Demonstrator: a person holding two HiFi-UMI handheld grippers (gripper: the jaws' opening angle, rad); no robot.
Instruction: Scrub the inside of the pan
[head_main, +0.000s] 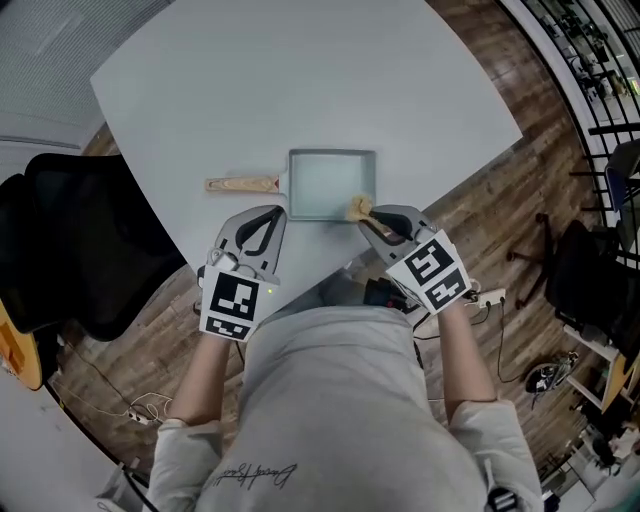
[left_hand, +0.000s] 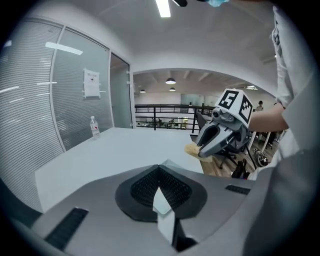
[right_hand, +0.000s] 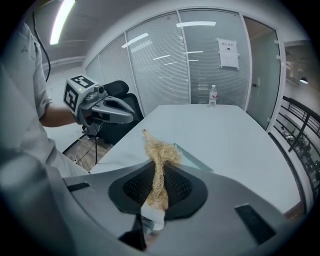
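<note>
A rectangular grey pan (head_main: 330, 183) lies on the pale table (head_main: 300, 80), its wooden handle (head_main: 242, 184) pointing left. My right gripper (head_main: 366, 214) is shut on a straw-coloured fibre scrubber (head_main: 358, 208) at the pan's near right corner. In the right gripper view the scrubber (right_hand: 159, 160) sticks out between the pads of the right gripper (right_hand: 161, 170), above a pan edge (right_hand: 192, 159). My left gripper (head_main: 273, 213) hovers by the pan's near left corner, shut with nothing in it. The left gripper (left_hand: 160, 175) shows closed pads, with the right gripper (left_hand: 220, 135) beyond.
A black chair (head_main: 70, 240) stands left of the table. A small water bottle (right_hand: 213, 96) stands at the table's far end. Cables and a power strip (head_main: 485, 297) lie on the wood floor to the right, near a railing (head_main: 590, 60) and more chairs.
</note>
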